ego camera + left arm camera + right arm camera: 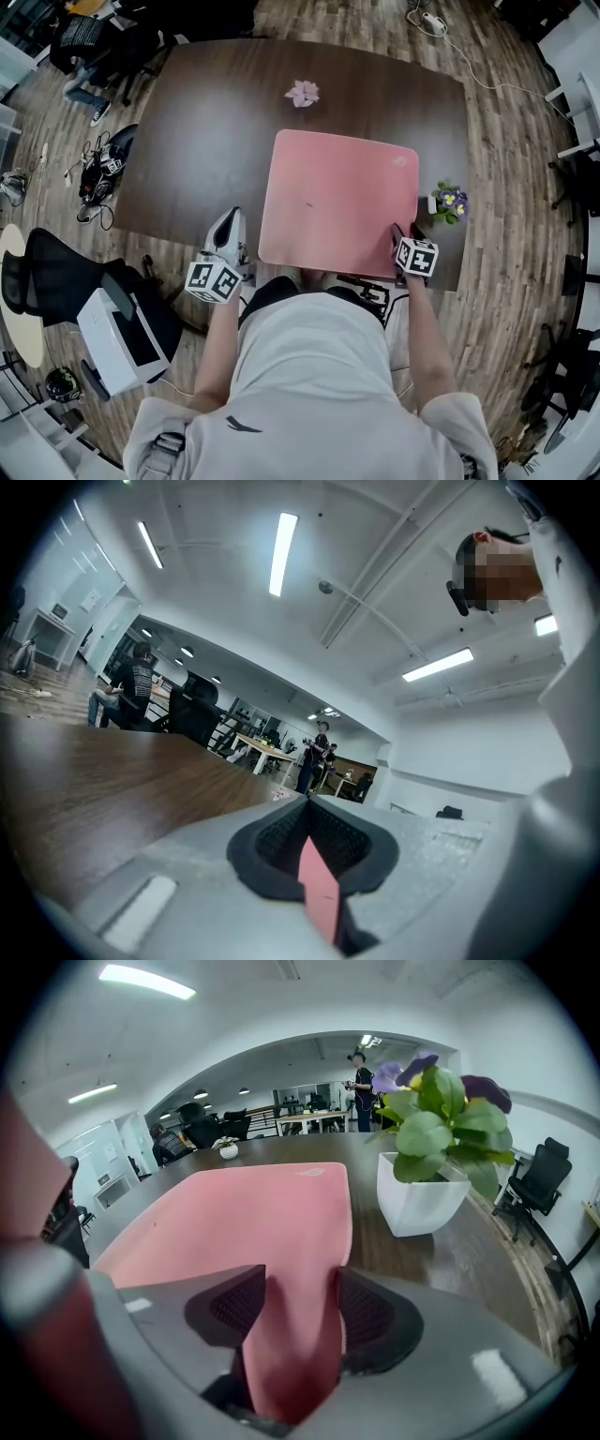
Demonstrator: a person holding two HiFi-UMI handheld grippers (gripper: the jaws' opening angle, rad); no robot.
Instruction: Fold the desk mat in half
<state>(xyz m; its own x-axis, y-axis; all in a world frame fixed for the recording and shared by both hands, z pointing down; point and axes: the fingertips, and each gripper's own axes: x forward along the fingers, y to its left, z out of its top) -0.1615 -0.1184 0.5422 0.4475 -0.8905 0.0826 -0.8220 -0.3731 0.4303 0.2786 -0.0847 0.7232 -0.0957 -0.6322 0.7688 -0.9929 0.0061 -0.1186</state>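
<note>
Right claw (292, 1312): jaws spread and tipped down over the near right corner of the desk mat (337, 202); the pink sheet rises between the two pads, but we see no squeeze on it (a grip not yet made, we judge).
Left claw (311, 841): jaws pressed together on a thin pink sliver; from its colour we take it for the mat's near left corner.
Desk mat: flat and unfolded on the right half of the table (206, 141); its near edge runs along the table's near edge.
Neighbours: a potted plant (448, 202) stands just right of the mat, near the right claw; a small pink flower (302, 93) lies beyond the far edge, apart from the mat.
Risk, slip: if the right claw lifts before its pads bite, that corner may drop out; the fold would then be dragged from the left alone and come out skewed.
Risk, plant: a wide swing of the right arm toward the far side could clip the pot and tip it.
Risk, slide: a pull along the table, not upward, may shift the whole mat.
Hidden: the head view does not show the left claw's tips touching the mat, so that hold is our reading; a reddish shape (33, 1269) at the left of the right gripper view is too close to name; our own torso cuts off the table's near edge.
</note>
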